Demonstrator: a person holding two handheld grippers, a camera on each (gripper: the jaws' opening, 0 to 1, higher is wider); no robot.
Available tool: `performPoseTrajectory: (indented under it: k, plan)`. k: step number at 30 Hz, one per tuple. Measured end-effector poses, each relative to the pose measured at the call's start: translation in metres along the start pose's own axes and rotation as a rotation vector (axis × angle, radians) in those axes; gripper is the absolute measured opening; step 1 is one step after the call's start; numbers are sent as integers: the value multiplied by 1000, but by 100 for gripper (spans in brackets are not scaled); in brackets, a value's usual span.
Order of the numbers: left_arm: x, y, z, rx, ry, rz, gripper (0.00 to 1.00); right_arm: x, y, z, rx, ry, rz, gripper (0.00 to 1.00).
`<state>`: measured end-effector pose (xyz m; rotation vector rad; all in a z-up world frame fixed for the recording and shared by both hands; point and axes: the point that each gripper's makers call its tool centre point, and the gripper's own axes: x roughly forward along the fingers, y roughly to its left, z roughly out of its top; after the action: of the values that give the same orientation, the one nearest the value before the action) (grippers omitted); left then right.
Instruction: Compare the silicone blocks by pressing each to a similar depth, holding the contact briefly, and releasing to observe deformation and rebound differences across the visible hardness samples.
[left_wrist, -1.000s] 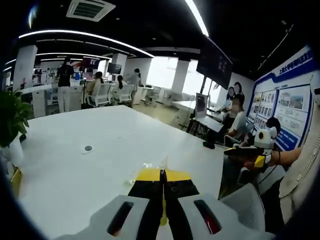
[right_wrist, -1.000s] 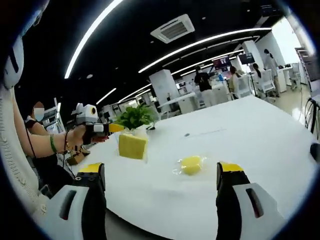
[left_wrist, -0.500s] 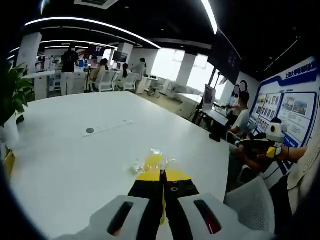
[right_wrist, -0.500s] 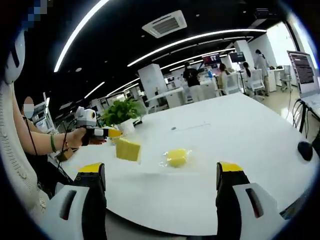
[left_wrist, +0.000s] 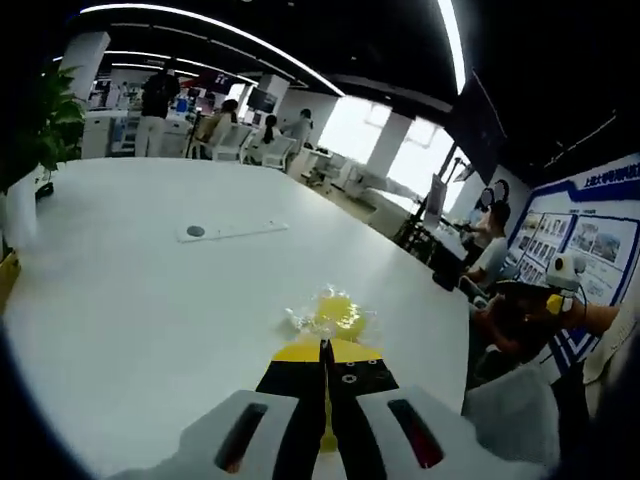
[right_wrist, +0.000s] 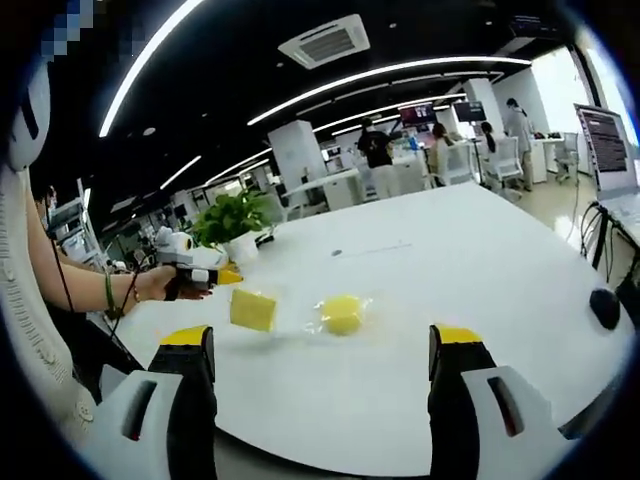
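Note:
A round yellow silicone block (left_wrist: 335, 312) in a crinkled clear wrapper lies on the white table (left_wrist: 150, 300), just beyond my left gripper (left_wrist: 322, 350), whose jaws are shut with nothing between them. In the right gripper view the same round block (right_wrist: 342, 313) lies beside a square yellow block (right_wrist: 253, 309). The left gripper (right_wrist: 228, 276), held in a hand, hovers just left of the square block. My right gripper (right_wrist: 320, 340) stands wide open, short of both blocks. It also shows at the right, held in a hand (left_wrist: 555, 290).
A potted plant (right_wrist: 232, 218) stands behind the blocks. A small round disc and flat strip (left_wrist: 225, 231) lie mid-table. A black mouse (right_wrist: 603, 305) and a laptop (right_wrist: 605, 140) sit at the table's right end. People and desks fill the background.
The left gripper has come closer to the round block, which now shows fully ahead of its jaws, and sits lower beside the square block. Right jaws stay open.

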<state>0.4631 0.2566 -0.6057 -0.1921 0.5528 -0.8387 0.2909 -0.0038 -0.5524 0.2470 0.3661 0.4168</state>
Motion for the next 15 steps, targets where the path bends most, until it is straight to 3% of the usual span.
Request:
performPoseTrajectory:
  k: [8,15]
  plan:
    - [7,48,0,84,10,144,0,5,-1,-5,-6,45,4,81]
    - [15,80,-9,79,22,223,0,2,-8,-7,-18,63,-19,79]
